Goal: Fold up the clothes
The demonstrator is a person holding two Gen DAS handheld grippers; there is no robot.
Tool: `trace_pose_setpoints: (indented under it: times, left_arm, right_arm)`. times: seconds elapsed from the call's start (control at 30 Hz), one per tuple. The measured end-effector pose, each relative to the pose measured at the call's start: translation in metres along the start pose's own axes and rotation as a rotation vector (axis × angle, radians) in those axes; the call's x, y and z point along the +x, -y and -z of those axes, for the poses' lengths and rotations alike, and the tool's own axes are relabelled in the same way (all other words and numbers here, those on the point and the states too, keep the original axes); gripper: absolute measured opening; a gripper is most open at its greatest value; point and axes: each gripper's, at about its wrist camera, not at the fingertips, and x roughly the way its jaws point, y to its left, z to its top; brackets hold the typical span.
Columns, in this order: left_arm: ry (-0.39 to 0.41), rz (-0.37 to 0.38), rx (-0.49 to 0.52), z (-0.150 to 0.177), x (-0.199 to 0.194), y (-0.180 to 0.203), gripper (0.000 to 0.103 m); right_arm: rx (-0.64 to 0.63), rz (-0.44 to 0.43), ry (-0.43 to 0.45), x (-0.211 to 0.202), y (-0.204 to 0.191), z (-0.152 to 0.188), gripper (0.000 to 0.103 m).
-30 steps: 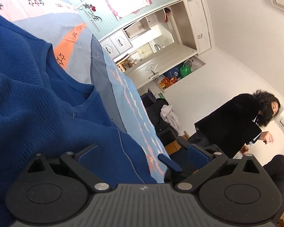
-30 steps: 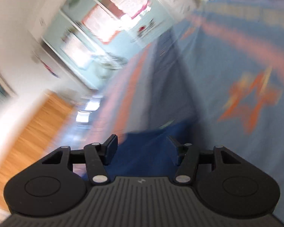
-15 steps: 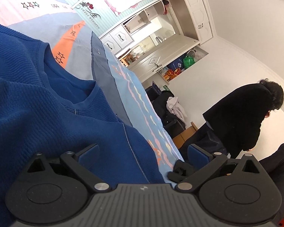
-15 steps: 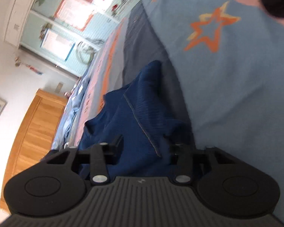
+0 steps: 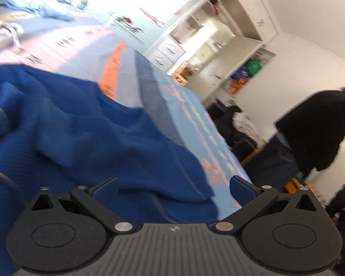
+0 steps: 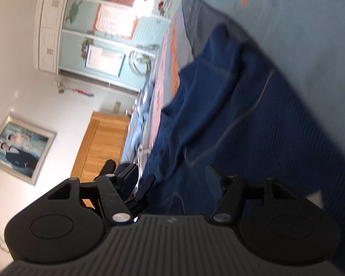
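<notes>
Two grippers are working over a blue knit garment (image 5: 85,126) that is lying rumpled on a bed (image 5: 186,105) spread with a light blue cover bearing orange stars and pink bands. The left gripper (image 5: 173,185) is hovering with its blue-padded fingers (image 5: 104,187) spread wide and released; a hemmed corner of the garment is lying between them, but the pads are not pressing on it. The right gripper (image 6: 179,181) is pointing across the same garment (image 6: 253,115) from the other side, its jaws opening; folds of blue cloth are lying between its dark fingers (image 6: 146,185), and no pinch is showing.

Against the far wall, an open white cupboard (image 5: 248,73) is holding a green bag and blue and orange packs, too small to tell apart. White drawers (image 5: 168,50) are standing shut beside it. A pile of pale clothes (image 5: 2,27) is sitting further up the bed, well apart from the garment.

The garment's hem is lying near the bed's right edge in the left wrist view, with bare cover running beyond it towards the headboard wall. A person in black (image 5: 317,133) is standing off that edge, near a dark chair heaped with clothing (image 5: 239,124). In the right wrist view, a wooden cabinet (image 6: 101,142) is standing off the bed's far side below a framed photograph (image 6: 18,151).
</notes>
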Motion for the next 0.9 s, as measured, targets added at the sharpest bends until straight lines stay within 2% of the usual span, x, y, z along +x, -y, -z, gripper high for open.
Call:
trace_pose_setpoints:
  times: [0.1, 0.2, 0.23, 0.27, 0.3, 0.37, 0.53, 0.63, 0.77, 0.83, 0.9]
  left_arm:
    - [-0.002, -0.006, -0.022, -0.023, 0.011, -0.008, 0.102]
    - [-0.017, -0.045, 0.049, -0.040, 0.037, -0.015, 0.102]
    - [-0.048, -0.129, 0.055, -0.044, 0.050, -0.024, 0.102]
    - [-0.070, -0.215, 0.068, -0.048, 0.058, -0.032, 0.089]
    - [-0.091, -0.300, 0.083, -0.051, 0.066, -0.039, 0.086]
    - [-0.057, -0.332, 0.127, -0.059, 0.054, -0.032, 0.091]
    - [0.112, -0.288, 0.053, -0.076, -0.010, -0.028, 0.099]
    - [0.160, -0.208, -0.063, -0.075, -0.052, -0.035, 0.100]
    - [0.316, -0.094, -0.177, -0.058, -0.101, -0.038, 0.102]
    - [0.325, -0.055, -0.182, -0.053, -0.106, -0.038, 0.102]
    - [0.312, -0.079, -0.132, -0.048, -0.103, -0.035, 0.102]
  right_arm:
    - [-0.018, -0.015, -0.007, -0.004, -0.006, 0.009, 0.066]
    - [-0.011, -0.031, 0.001, -0.010, -0.008, 0.017, 0.068]
    - [-0.005, -0.028, 0.004, -0.012, -0.006, 0.019, 0.069]
    - [-0.005, -0.025, 0.006, -0.013, -0.005, 0.020, 0.069]
    - [-0.011, -0.022, 0.006, -0.014, -0.005, 0.019, 0.069]
    - [-0.023, -0.016, 0.005, -0.017, -0.005, 0.018, 0.069]
    - [-0.037, -0.007, 0.000, -0.016, -0.005, 0.017, 0.070]
    - [-0.020, -0.016, -0.019, -0.006, -0.006, 0.022, 0.070]
    - [-0.073, -0.034, -0.076, 0.023, -0.028, 0.026, 0.070]
    - [-0.081, -0.082, -0.111, 0.043, -0.042, 0.025, 0.071]
    - [-0.023, -0.133, -0.132, 0.070, -0.048, 0.021, 0.071]
